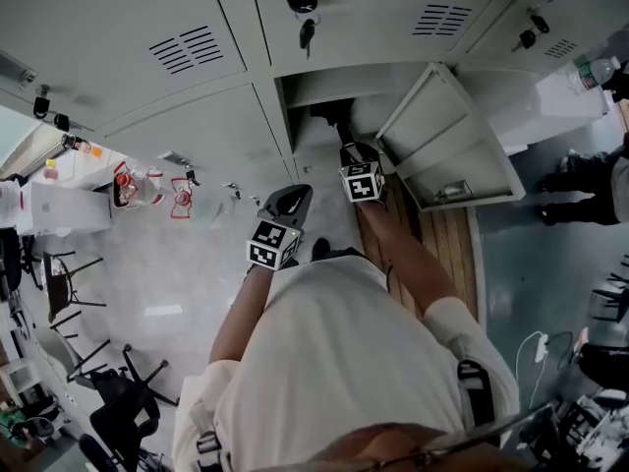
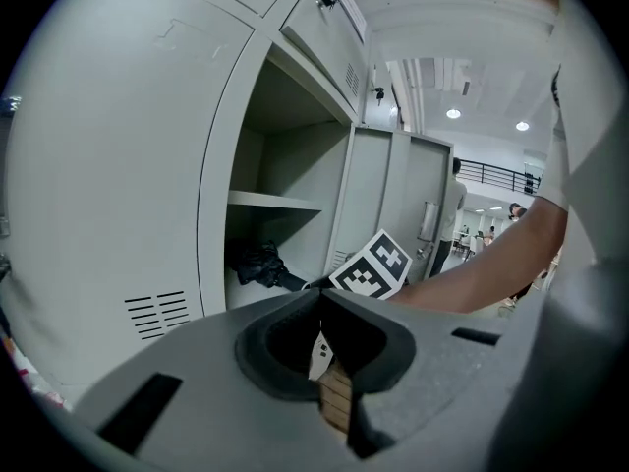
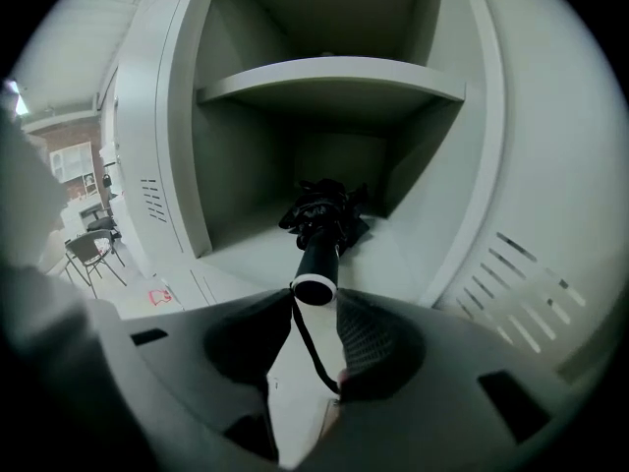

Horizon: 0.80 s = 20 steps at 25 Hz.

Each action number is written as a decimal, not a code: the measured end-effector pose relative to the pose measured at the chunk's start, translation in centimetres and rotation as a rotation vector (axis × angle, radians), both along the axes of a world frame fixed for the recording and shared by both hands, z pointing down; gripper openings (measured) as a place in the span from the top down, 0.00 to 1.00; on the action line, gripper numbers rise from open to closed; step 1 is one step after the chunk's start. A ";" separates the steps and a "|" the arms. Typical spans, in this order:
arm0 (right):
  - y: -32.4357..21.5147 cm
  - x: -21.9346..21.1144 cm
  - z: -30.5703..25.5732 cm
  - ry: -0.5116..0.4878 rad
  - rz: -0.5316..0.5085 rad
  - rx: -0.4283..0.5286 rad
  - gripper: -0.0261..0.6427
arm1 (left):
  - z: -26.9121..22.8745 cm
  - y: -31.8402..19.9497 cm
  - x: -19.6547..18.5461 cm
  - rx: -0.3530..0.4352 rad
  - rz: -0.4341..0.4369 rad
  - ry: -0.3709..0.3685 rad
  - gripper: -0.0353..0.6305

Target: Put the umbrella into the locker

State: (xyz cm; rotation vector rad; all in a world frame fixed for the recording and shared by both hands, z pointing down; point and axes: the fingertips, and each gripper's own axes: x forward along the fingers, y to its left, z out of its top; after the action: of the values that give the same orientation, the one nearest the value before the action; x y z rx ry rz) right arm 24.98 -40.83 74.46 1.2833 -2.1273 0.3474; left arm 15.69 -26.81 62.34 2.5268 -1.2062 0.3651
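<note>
A black folded umbrella (image 3: pixel 324 212) lies on the floor of the open locker's lower compartment (image 3: pixel 246 254), handle toward me. In the right gripper view the white-capped handle end (image 3: pixel 314 285) sits between the tips of my right gripper (image 3: pixel 314 298), which close against it on both sides; its strap runs back between the jaws. In the head view the right gripper (image 1: pixel 346 144) reaches into the locker at the umbrella (image 1: pixel 329 116). My left gripper (image 1: pixel 289 199) hangs in front of the locker, shut and empty (image 2: pixel 319 295), and its view shows the umbrella (image 2: pixel 257 264) inside.
The locker door (image 1: pixel 452 146) stands open to the right. A shelf (image 3: pixel 329 72) caps the compartment. Keys (image 1: pixel 303 13) hang from the closed door above. Chairs (image 1: pixel 59 283) and a table with bottles (image 1: pixel 138 185) stand at the left.
</note>
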 end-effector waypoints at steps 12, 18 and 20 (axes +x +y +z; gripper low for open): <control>-2.9 -4.5 0.5 -0.029 -0.139 -0.019 0.75 | -0.5 -1.6 -1.7 0.014 -0.044 -0.007 0.94; -2.7 -4.2 -0.3 -0.054 -0.145 -0.021 0.69 | -0.6 -2.1 -1.7 0.018 -0.037 -0.013 0.94; -2.4 -4.3 -1.1 -0.063 -0.154 -0.002 0.69 | -0.7 -2.2 -1.3 0.018 -0.029 -0.007 0.94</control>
State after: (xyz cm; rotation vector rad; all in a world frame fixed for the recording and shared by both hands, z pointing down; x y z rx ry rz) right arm 20.70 -43.24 73.34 1.1124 -2.2619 0.3284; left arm 14.37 -28.98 61.61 2.5224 -1.2523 0.3581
